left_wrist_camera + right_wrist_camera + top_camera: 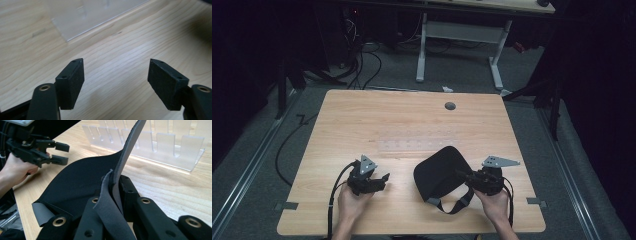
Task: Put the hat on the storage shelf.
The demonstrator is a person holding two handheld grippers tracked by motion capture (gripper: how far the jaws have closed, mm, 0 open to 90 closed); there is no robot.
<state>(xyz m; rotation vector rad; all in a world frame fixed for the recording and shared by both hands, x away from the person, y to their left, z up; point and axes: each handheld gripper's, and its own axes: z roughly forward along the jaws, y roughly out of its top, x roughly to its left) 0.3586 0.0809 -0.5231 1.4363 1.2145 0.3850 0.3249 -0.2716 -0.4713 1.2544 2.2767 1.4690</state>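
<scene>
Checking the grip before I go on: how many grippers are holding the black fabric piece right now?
1. The right gripper is shut on an edge of the black fabric piece; the left gripper is open over bare table, apart from it.

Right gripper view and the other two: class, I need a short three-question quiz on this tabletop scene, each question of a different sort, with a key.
1. True or false: the right hand-held gripper is clamped on the edge of the black fabric pouch.
2. What does the left hand-held gripper hold? A) the pouch strap B) nothing C) the rack
3. Fill in: the clear acrylic slotted rack lies on the ____.

Key: 1 true, fabric is pinched between its shut jaws. 2 B, its jaws stand open over bare wood. 3 wooden table.
</scene>
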